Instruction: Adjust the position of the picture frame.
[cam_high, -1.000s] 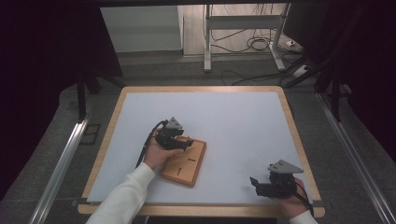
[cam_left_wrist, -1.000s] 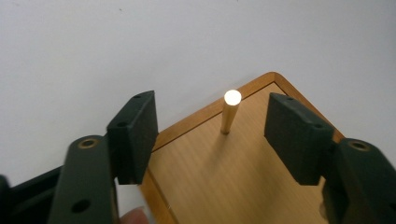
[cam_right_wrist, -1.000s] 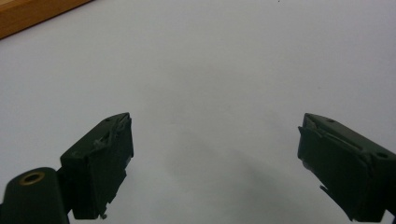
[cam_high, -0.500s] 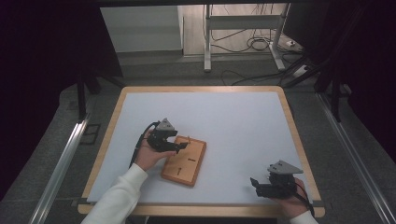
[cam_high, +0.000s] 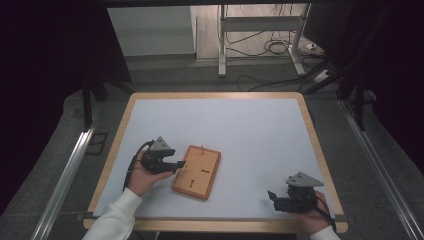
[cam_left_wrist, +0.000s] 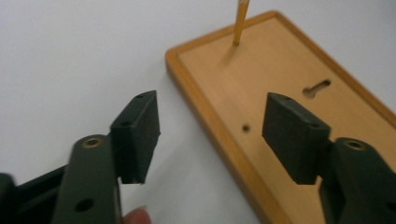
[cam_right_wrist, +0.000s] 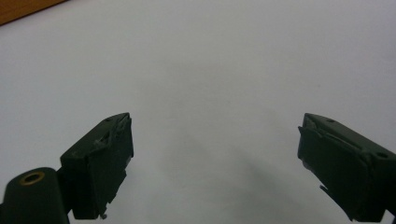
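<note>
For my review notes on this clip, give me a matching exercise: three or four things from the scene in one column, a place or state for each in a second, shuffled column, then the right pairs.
Things:
1. flat rectangular wooden board
2. thin yellow-wood peg
3. black left gripper
4. black right gripper

Places or states:
A. stands upright near one end of the board
B. open over bare white tabletop near the front right corner
C. lies flat on the white tabletop, left of centre
D. open astride the board's long left edge

Pairs: 1-C, 2-A, 3-D, 4-B
</note>
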